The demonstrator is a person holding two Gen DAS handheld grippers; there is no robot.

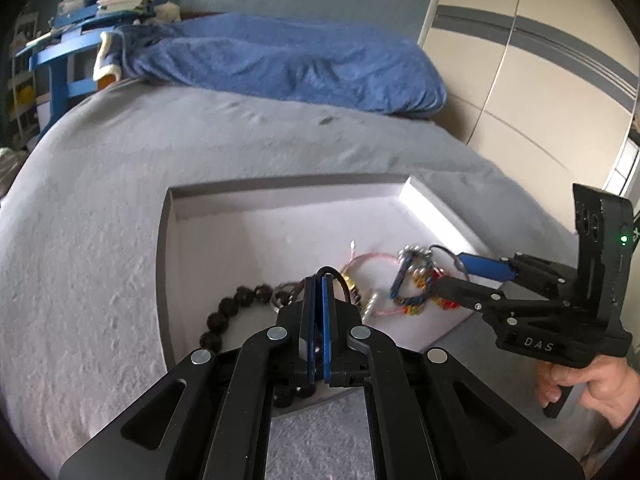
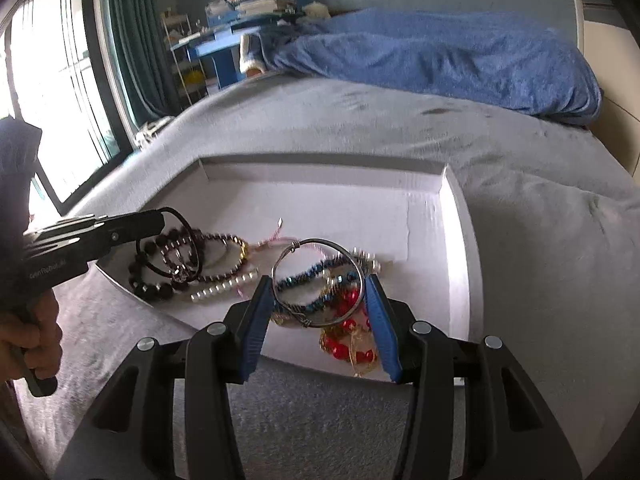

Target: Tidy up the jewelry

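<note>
A shallow white tray (image 2: 420, 204) lies on the grey bed and holds several bracelets. My left gripper (image 1: 319, 280) is shut on a thin black loop bracelet (image 2: 170, 244), held above a black bead bracelet (image 2: 140, 276); it enters the right wrist view (image 2: 160, 220) from the left. My right gripper (image 2: 318, 284) holds a silver wire bangle (image 2: 320, 248) between its blue pads (image 2: 256, 320), above a blue bead bracelet (image 2: 308, 276) and a red bead bracelet (image 2: 344, 344). The right gripper also shows in the left wrist view (image 1: 448, 272) over the multicoloured bracelets (image 1: 416, 284).
A pearl bracelet (image 2: 224, 286), a gold-brown bead bracelet (image 2: 228, 256) and a pink cord bracelet (image 1: 372, 260) also lie in the tray. A blue blanket (image 1: 288, 60) lies at the bed's far end. Wardrobe doors (image 1: 540, 60) stand to the right, a blue shelf (image 2: 240, 40) at back left.
</note>
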